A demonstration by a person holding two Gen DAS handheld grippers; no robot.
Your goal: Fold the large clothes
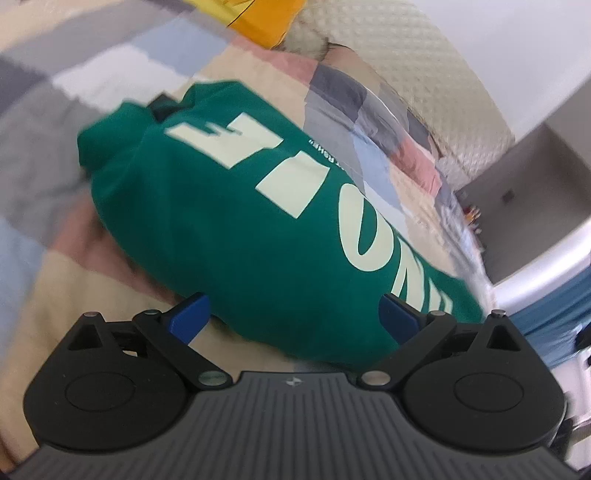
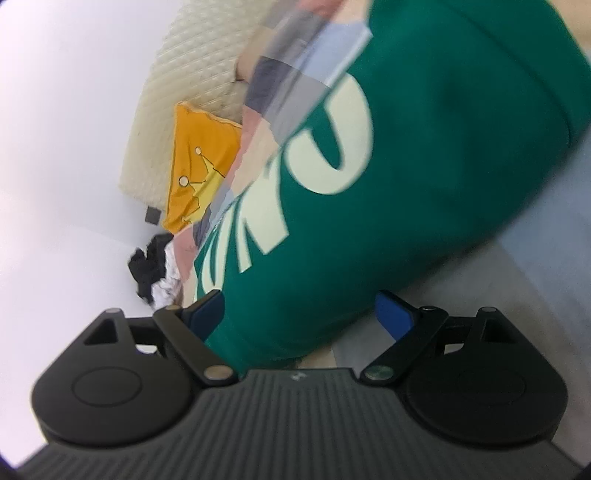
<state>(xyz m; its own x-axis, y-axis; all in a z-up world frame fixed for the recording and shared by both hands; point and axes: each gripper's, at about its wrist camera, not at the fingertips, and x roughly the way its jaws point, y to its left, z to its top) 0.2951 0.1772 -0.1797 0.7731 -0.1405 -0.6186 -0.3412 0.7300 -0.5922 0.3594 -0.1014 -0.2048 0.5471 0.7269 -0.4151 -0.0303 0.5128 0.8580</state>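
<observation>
A green garment (image 1: 258, 221) with large pale lettering lies folded into a thick bundle on a patchwork quilt (image 1: 92, 74). My left gripper (image 1: 293, 306) is open at its near edge, blue fingertips (image 1: 188, 317) wide apart, with the bundle's end between them. In the right wrist view the same green garment (image 2: 406, 184) fills the upper right. My right gripper (image 2: 299, 306) is open too. Its left finger sits against the cloth's edge, and its right finger (image 2: 393, 315) stands apart from the cloth over the grey quilt (image 2: 517, 277).
A yellow cushion (image 1: 255, 18) (image 2: 199, 166) leans on a cream textured headboard (image 1: 424, 74) at the bed's far end. A heap of dark and white clothes (image 2: 155, 273) lies beyond the bed's edge. Blue fabric (image 1: 554, 314) shows at the right.
</observation>
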